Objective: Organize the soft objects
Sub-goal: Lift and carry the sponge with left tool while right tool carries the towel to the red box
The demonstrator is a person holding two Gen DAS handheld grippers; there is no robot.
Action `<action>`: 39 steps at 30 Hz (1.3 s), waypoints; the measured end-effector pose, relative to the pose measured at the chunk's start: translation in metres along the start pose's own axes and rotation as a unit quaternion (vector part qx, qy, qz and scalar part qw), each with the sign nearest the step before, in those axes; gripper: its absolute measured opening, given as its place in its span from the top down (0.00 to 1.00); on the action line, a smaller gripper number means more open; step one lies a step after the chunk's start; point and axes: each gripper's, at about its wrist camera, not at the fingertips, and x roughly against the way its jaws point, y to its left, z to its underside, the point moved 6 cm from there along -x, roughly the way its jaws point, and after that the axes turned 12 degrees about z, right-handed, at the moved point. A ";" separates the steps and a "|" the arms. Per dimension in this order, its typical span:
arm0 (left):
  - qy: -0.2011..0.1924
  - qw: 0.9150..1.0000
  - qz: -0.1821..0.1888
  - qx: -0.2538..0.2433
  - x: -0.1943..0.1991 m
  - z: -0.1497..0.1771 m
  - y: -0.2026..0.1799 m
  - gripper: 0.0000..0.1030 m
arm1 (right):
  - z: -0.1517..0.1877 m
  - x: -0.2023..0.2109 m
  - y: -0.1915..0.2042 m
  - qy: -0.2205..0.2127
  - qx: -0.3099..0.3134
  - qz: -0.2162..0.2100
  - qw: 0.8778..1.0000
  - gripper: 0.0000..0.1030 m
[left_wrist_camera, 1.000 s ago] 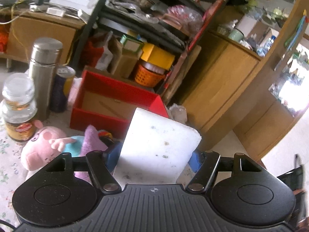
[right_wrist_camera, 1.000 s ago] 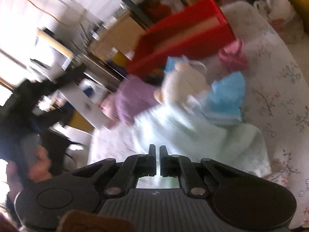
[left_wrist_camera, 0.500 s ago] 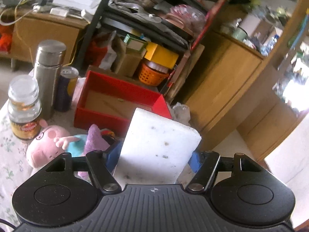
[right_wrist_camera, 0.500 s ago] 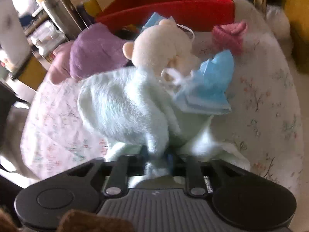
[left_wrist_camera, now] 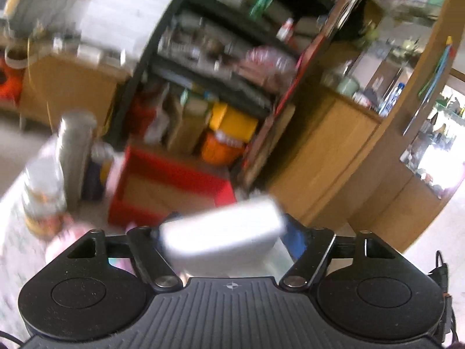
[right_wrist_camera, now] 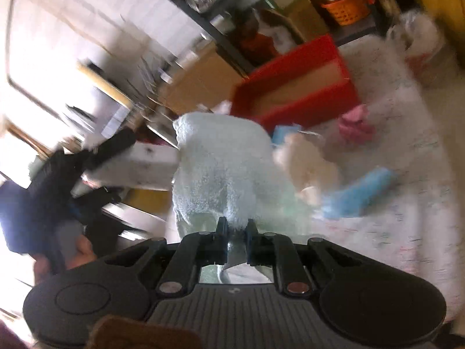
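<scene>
Your right gripper (right_wrist_camera: 235, 234) is pinched nearly closed on a fold of the pale mint fluffy towel (right_wrist_camera: 221, 168), which hangs bunched off the floral cloth-covered table (right_wrist_camera: 407, 232), short of the red open-topped cardboard box (right_wrist_camera: 293, 87) — carry it high enough that the trailing end clears the box's near wall and the cream plush toy (right_wrist_camera: 308, 163) beside it. Your left gripper (left_wrist_camera: 223, 235) has the white rectangular foam block (left_wrist_camera: 223, 232) between wide-set jaws that have just been opening a little; blur hides whether the pads are pressing, so I cannot tell if it's gripped — firm up before moving on.
</scene>
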 end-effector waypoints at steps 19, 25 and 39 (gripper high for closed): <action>0.164 0.977 -0.113 -0.076 -0.020 0.065 0.069 0.23 | -0.040 -0.037 0.001 -0.003 -0.009 -0.004 1.000 1.00; 0.264 0.943 -0.170 -0.108 -0.053 0.122 0.092 0.22 | -0.057 -0.044 0.003 0.004 -0.023 -0.064 0.998 1.00; 0.322 0.925 -0.174 -0.099 -0.070 0.144 0.103 0.45 | -0.051 -0.036 0.008 -0.009 -0.006 -0.067 0.998 1.00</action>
